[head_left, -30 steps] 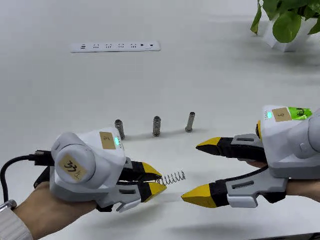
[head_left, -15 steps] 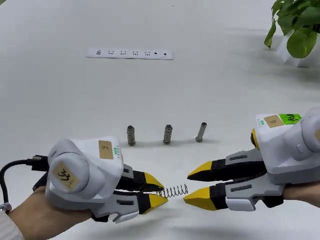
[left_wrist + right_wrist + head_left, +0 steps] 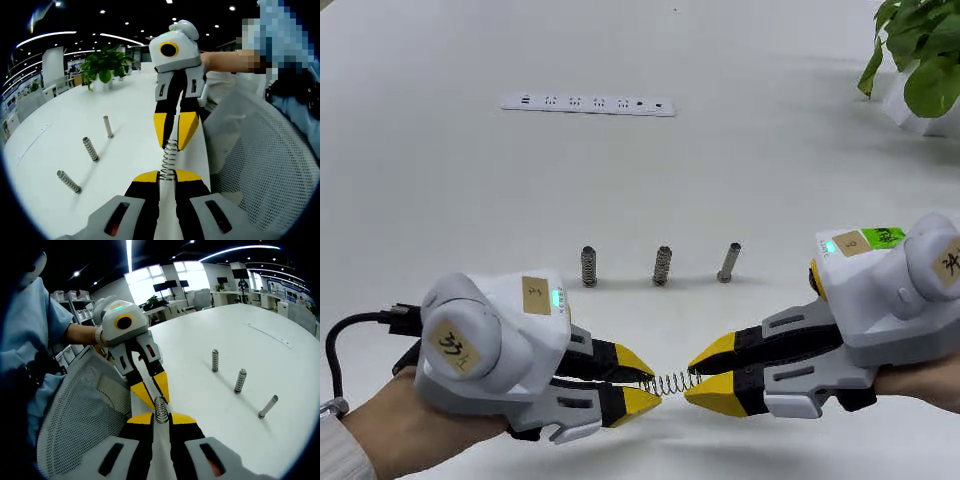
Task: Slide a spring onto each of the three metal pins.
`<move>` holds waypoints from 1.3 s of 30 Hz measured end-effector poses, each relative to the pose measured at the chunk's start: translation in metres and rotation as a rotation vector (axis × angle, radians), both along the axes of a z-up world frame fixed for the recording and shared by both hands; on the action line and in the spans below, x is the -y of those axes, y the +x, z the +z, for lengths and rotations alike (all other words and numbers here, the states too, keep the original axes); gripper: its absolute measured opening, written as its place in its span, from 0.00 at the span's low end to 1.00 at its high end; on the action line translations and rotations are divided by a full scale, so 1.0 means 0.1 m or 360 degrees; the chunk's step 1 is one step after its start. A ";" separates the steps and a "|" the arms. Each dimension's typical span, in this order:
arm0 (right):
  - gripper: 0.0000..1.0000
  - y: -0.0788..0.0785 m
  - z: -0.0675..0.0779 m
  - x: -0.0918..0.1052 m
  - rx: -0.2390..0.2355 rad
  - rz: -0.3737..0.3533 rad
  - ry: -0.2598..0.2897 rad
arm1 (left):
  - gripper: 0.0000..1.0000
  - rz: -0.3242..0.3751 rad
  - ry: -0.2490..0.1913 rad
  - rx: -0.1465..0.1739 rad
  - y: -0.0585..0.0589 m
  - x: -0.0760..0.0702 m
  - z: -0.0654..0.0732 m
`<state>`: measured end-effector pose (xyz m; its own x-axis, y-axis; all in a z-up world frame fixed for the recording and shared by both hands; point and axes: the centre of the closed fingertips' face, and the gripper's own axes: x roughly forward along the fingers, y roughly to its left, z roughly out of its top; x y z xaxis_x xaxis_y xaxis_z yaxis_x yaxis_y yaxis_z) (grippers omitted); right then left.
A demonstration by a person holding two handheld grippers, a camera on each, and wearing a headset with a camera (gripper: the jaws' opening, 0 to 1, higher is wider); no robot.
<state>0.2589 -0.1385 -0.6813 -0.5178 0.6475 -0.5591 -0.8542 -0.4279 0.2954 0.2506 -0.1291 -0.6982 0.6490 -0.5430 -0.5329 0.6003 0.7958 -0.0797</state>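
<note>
Your left tool (image 3: 638,388) is clenched on one end of the spring (image 3: 670,382), and your right tool (image 3: 708,372) grips its other end, so the spring spans the gap between the two tips. Beyond it on the worktop (image 3: 470,200) stand three pins: the left pin (image 3: 588,266) and middle pin (image 3: 662,265) wear springs, and the right pin (image 3: 728,262) is bare.

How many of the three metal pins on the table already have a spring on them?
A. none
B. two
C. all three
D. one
B: the left pin and the middle pin each carry a spring, the right pin is bare, and the loose spring is on no pin.
</note>
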 end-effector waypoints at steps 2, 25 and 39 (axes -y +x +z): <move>0.12 0.00 0.00 0.01 -0.0007 0.0001 -0.0013 | 0.10 -0.0002 -0.0004 -0.0002 0.00 0.01 0.00; 0.12 -0.03 0.09 0.01 0.0304 0.0117 0.0005 | 0.10 0.0010 0.0013 -0.0097 0.04 0.09 -0.07; 0.12 -0.05 0.15 -0.01 0.0333 0.0158 0.0017 | 0.09 0.0033 -0.0029 -0.0078 0.06 0.14 -0.05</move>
